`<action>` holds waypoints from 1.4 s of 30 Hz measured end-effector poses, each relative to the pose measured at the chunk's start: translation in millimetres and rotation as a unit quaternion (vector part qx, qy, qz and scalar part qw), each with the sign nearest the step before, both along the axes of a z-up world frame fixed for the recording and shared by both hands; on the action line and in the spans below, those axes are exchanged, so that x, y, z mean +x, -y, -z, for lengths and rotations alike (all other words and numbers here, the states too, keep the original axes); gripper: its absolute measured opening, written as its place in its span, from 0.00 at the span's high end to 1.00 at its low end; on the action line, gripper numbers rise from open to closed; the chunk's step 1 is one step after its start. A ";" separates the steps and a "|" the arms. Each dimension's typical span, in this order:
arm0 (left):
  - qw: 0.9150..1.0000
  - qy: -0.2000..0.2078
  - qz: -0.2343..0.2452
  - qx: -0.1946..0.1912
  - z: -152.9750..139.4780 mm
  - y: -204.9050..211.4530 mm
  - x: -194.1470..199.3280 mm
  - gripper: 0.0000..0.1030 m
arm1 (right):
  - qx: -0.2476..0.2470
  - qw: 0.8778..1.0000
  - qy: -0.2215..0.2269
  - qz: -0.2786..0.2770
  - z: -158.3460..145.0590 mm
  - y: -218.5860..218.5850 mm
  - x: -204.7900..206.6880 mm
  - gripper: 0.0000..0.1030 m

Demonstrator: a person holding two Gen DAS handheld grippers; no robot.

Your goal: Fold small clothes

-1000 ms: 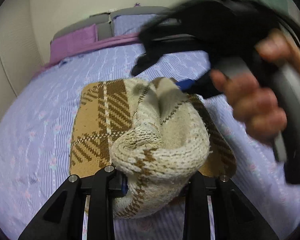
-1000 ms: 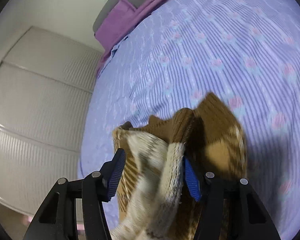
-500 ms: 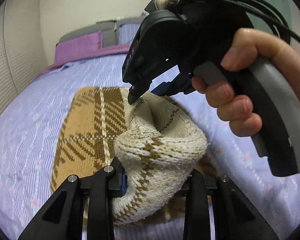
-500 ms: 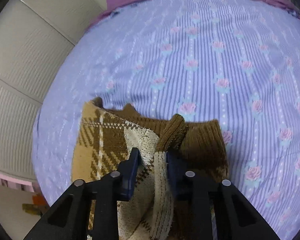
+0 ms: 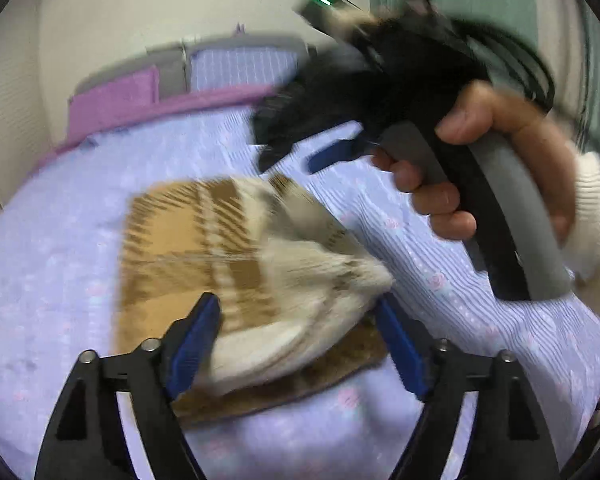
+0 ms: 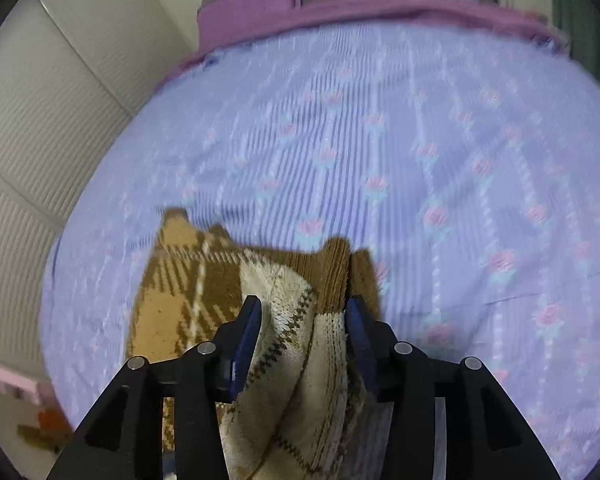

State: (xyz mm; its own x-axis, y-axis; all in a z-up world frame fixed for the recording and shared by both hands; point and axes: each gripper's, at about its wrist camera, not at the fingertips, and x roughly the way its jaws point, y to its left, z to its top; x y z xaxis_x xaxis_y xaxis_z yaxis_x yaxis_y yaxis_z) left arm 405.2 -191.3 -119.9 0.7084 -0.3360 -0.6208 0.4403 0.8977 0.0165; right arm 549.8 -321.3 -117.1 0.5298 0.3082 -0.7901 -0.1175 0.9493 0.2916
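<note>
A small brown and cream plaid knit garment (image 5: pixel 204 248) lies partly folded on the bed, its cream inside turned up in a bunched fold (image 5: pixel 300 312). My left gripper (image 5: pixel 300 344) is open, its blue pads wide apart on either side of the fold. My right gripper (image 5: pixel 300 152) hovers above the garment's far edge in the left wrist view, blurred. In the right wrist view my right gripper (image 6: pixel 302 340) stands open with the cream fold (image 6: pixel 296 340) loose between the pads, over the garment (image 6: pixel 180 300).
The bed has a lilac sheet with pink flowers (image 6: pixel 420 160). A purple blanket (image 5: pixel 116 104) and pillows lie at the headboard. A pale panelled wall (image 6: pixel 40 128) runs along the bed's left side.
Both grippers have opened and let go of the garment. The left one pulled back and the fold dropped flatter. The right gripper rose off the cloth.
</note>
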 end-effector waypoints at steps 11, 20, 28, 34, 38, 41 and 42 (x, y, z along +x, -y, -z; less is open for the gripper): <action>0.998 0.027 -0.018 0.056 37.4 -96.9 -3.2 0.35 | 0.028 0.999 -0.027 -0.010 1.1 -26.4 -43.3 0.46; 0.999 0.011 -0.004 0.041 61.7 -77.1 13.2 0.32 | 0.003 0.995 -0.102 0.002 33.7 -39.2 -44.5 0.46; 0.999 0.012 -0.007 0.042 66.0 -74.9 13.0 0.31 | 0.027 0.994 -0.108 0.002 37.8 -44.1 -50.4 0.72; 0.999 0.015 -0.031 0.009 57.3 -77.3 11.6 0.30 | 0.128 0.992 -0.012 -0.009 -2.0 -31.7 -66.1 0.76; 0.998 0.032 -0.058 0.013 52.9 -67.0 14.4 0.25 | 0.165 0.986 0.022 -0.013 -14.8 -29.3 -74.0 0.77; 0.996 0.038 -0.084 0.018 55.9 -68.9 16.7 0.28 | 0.188 0.981 0.043 -0.021 -16.9 -25.4 -82.9 0.78; 0.995 0.041 -0.094 0.015 55.6 -72.3 17.0 0.28 | 0.182 0.982 0.055 -0.024 -17.3 -22.9 -88.0 0.78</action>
